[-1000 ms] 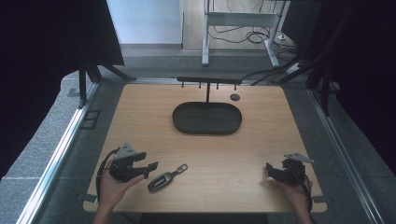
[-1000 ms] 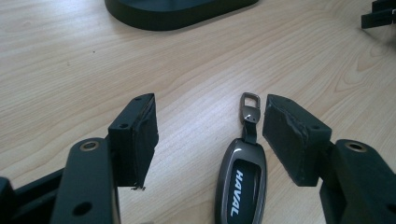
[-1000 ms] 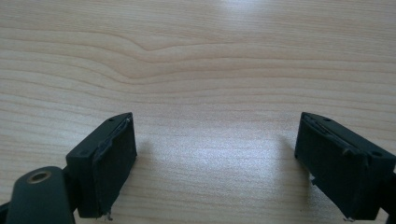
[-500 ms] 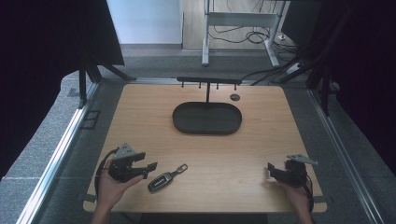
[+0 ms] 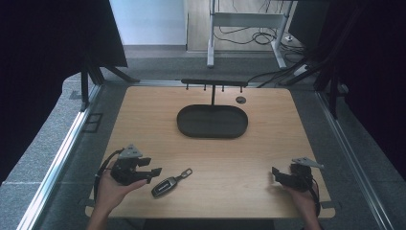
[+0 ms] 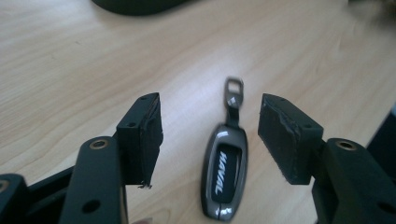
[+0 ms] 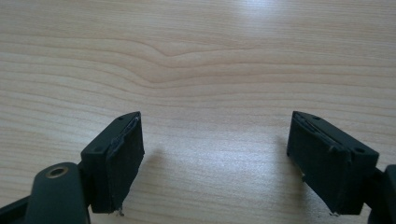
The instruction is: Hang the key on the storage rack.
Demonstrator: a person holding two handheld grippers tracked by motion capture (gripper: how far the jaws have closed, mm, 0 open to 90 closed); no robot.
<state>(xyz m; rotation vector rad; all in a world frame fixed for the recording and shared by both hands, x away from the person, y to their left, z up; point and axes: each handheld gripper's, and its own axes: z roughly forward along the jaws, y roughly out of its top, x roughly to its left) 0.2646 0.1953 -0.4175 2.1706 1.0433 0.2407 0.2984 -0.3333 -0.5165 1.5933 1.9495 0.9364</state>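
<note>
Black foam pads of my left tongs (image 6: 210, 135) stand either side of the car key fob (image 6: 224, 179), wide apart, neither pad touching it. The jaws have just been closing a little, with the fob between them but not yet gripped. It lies flat on the worktop (image 5: 268, 158), its metal loop (image 6: 234, 88) pointing away from the tongs.

Risk, as I judge it: the fob is glossy and low, so if the pads come in above its midline it may squirt forward or pivot on the wood. It also sits nearer the far-side pad, so that pad could meet it first and skew it.

Right tongs (image 7: 215, 158): jaws wide, holding nothing, bare wood between them, well apart from the fob. Dark oval tray (image 5: 212, 121) lies well beyond both tongs.
</note>
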